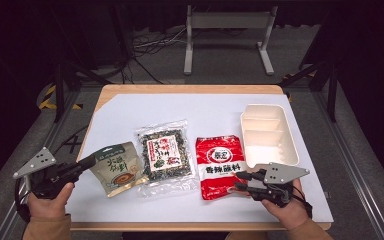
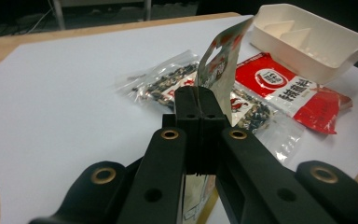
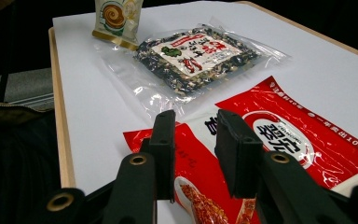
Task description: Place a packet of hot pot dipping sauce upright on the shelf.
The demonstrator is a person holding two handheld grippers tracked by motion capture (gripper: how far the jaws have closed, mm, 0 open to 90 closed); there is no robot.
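Observation:
A beige-green snack packet (image 1: 117,170) is tilted up off the white sheet at the left, and my left gripper (image 1: 91,160) is shut on its near-left edge. In the left gripper view the packet (image 2: 221,60) stands up out of the closed left gripper (image 2: 198,95). A red seasoning packet (image 1: 220,167) lies flat at the right. My right gripper (image 1: 239,181) is over its near right edge. In the right gripper view the right gripper (image 3: 195,122) has its jaws apart, with the red packet (image 3: 298,126) lying beneath and beyond them and nothing pinched.
A clear bag of dark seaweed mix (image 1: 165,154) lies between the two packets. A white divided tray (image 1: 286,131) stands at the back right, close behind the red packet. The table's wooden edge (image 1: 190,89) frames the white sheet; cables and a stand lie on the floor beyond.

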